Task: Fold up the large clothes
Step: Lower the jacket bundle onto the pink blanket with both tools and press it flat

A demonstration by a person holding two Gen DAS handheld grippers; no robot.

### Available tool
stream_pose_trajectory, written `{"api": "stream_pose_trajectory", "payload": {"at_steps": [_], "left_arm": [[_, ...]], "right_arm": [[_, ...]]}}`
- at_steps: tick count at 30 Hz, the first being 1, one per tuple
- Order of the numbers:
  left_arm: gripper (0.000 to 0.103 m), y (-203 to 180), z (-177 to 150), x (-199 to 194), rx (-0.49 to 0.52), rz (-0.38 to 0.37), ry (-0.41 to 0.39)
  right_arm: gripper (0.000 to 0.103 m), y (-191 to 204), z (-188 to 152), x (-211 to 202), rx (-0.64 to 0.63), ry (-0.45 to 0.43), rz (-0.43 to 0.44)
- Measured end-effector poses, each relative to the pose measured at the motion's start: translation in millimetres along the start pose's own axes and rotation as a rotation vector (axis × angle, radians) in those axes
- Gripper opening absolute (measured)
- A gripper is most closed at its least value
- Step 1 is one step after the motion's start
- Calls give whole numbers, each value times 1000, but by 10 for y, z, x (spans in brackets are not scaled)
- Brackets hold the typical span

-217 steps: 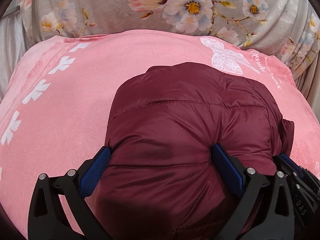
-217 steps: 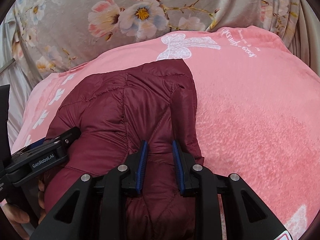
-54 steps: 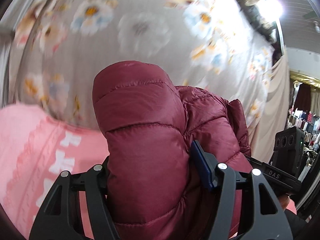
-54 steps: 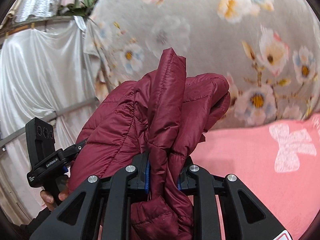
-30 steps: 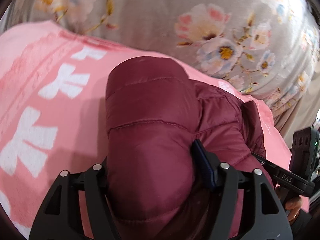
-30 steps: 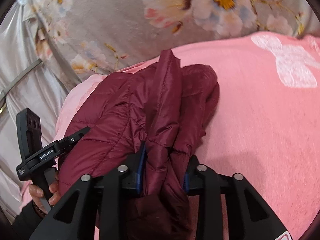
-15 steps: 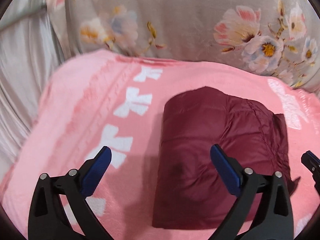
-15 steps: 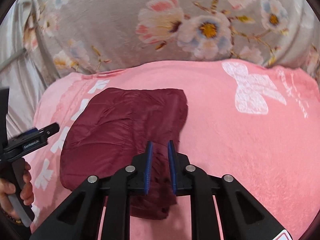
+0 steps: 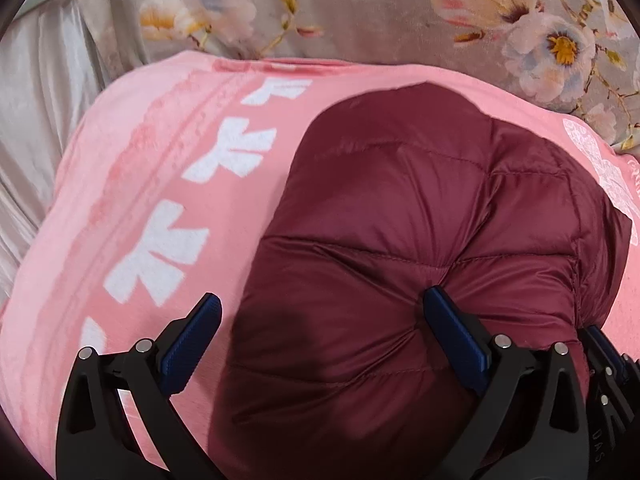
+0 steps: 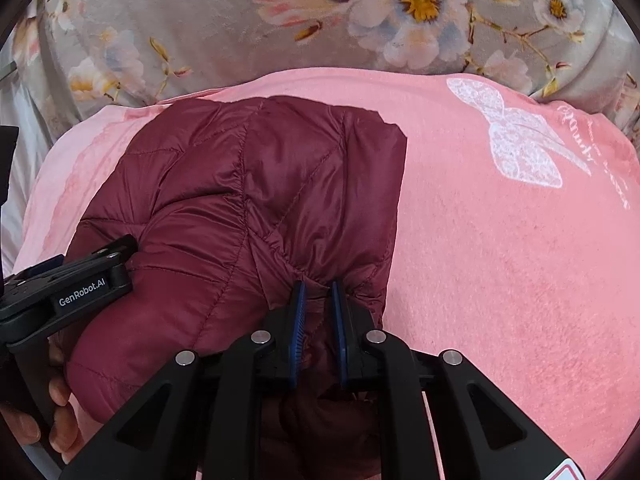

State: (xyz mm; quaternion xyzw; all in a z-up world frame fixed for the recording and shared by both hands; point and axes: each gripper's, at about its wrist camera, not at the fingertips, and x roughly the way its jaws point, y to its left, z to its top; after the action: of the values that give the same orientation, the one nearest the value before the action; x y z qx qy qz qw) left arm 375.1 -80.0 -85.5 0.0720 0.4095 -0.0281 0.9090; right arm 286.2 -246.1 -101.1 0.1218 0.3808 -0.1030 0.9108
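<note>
Pink bow-print blanket (image 9: pixel 168 184) under folded maroon puffer jacket (image 9: pixel 400 240). Left gripper (image 9: pixel 320 332) spread wide over it; right gripper (image 10: pixel 318 312) closing, pinching its near edge.

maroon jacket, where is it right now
The folded maroon jacket lies on the pink blanket, in front of the floral cloth, its near edge pinched in the right gripper.

— What sort of place is this?
— It looks domestic, though it is hard to pin down. A soft pink blanket (image 10: pixel 500 280) with white bow prints covers the lower frame, a grey floral fabric (image 10: pixel 224 12) hangs across the top, and pale satin drapery (image 9: pixel 36 112) fills the left edge.
</note>
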Motion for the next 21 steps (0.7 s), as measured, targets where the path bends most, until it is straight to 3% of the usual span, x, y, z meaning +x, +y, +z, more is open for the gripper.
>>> {"api": "stream_pose_trajectory", "payload": {"at_steps": [14, 19, 21], "left_arm": [[98, -13, -176, 163, -33, -17, -63], [98, 241, -142, 70, -136, -110, -24], [98, 392, 4, -83, -193, -118, -62]], "right_arm": [[11, -37, -79, 52, 20, -34, 27], [12, -34, 49, -196, 22, -99, 53], [12, 27, 235, -329, -16, -153, 32]]}}
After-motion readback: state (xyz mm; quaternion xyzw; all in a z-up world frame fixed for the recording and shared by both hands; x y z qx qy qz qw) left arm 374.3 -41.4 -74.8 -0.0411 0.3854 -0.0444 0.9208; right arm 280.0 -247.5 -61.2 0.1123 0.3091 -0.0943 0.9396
